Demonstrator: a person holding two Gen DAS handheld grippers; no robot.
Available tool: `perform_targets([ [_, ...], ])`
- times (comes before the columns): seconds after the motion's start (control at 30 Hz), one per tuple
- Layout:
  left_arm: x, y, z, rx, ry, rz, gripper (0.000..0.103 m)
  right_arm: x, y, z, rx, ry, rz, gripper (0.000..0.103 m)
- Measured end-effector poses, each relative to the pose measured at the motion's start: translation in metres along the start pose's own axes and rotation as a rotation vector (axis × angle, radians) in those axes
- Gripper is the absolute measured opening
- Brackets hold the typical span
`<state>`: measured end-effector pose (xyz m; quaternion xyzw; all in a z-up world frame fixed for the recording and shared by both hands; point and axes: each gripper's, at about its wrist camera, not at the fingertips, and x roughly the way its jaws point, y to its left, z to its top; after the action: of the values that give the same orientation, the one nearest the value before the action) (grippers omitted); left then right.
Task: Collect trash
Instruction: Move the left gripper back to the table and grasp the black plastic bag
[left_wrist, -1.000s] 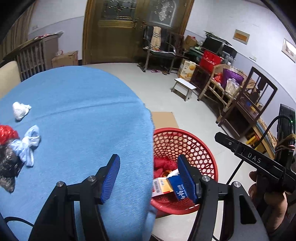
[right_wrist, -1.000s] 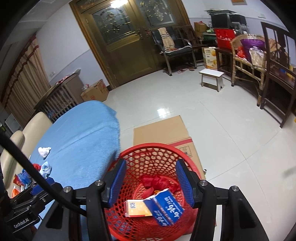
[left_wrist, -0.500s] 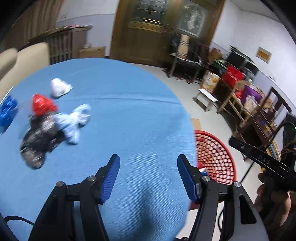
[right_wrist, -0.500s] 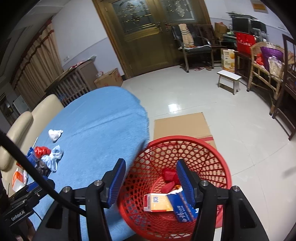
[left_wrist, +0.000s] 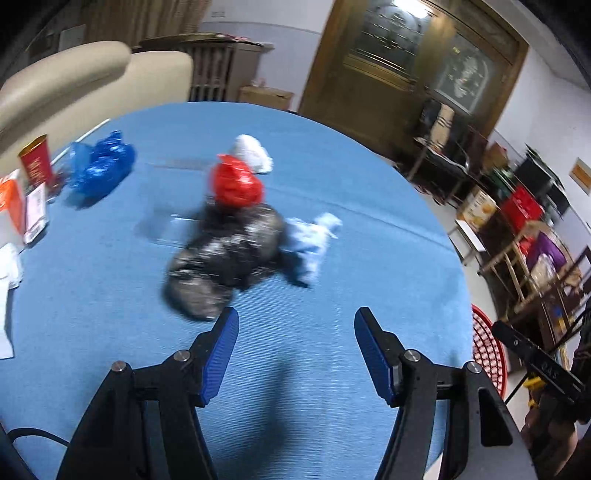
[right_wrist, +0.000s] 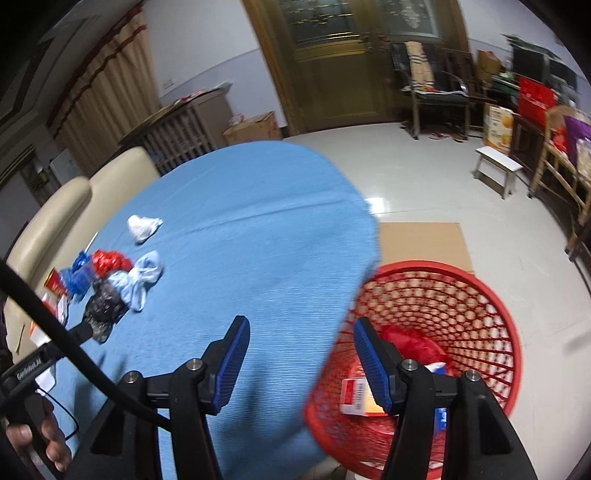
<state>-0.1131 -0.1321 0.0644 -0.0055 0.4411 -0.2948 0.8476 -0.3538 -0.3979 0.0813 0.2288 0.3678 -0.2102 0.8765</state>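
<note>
Trash lies on the blue round table (left_wrist: 332, 369): a black crumpled bag (left_wrist: 225, 254), a red bag (left_wrist: 234, 184), a light blue wad (left_wrist: 310, 240), a white wad (left_wrist: 251, 153) and a blue bag (left_wrist: 99, 166). My left gripper (left_wrist: 295, 350) is open and empty, just short of the black bag. My right gripper (right_wrist: 299, 354) is open and empty over the table's edge beside the red mesh basket (right_wrist: 480, 295), which holds a red bag (right_wrist: 410, 339) and a carton (right_wrist: 354, 398). The same pile shows in the right wrist view (right_wrist: 110, 288).
A red cup (left_wrist: 37, 162) and orange-white packets (left_wrist: 14, 203) lie at the table's left edge. Cream chairs (left_wrist: 74, 81) stand behind the table. Flat cardboard (right_wrist: 421, 240) lies on the floor by the basket. Furniture and a small stool (right_wrist: 496, 173) line the right wall.
Both grippers swung left, away from the basket and toward the table. The left gripper now faces the trash pile up close. Both stay open and empty.
</note>
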Motion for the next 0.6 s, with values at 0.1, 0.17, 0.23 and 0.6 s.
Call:
perform_targets([
  [0.1,0.0,0.016,0.003,-0.032,-0.002,0.021,0.066,0.009,0.025,0.001,-0.048,0.014,0.032,0.066],
  [0.17,-0.001,0.026,0.004,-0.054,-0.005,0.032,0.066,0.014,0.04,0.001,-0.072,0.022,0.047,0.07],
  [0.23,-0.001,0.033,0.006,-0.066,-0.008,0.046,0.066,0.019,0.056,0.002,-0.1,0.028,0.058,0.071],
  [0.6,0.029,0.055,0.024,-0.062,0.029,0.053,0.068,0.033,0.09,-0.003,-0.144,0.063,0.108,0.073],
])
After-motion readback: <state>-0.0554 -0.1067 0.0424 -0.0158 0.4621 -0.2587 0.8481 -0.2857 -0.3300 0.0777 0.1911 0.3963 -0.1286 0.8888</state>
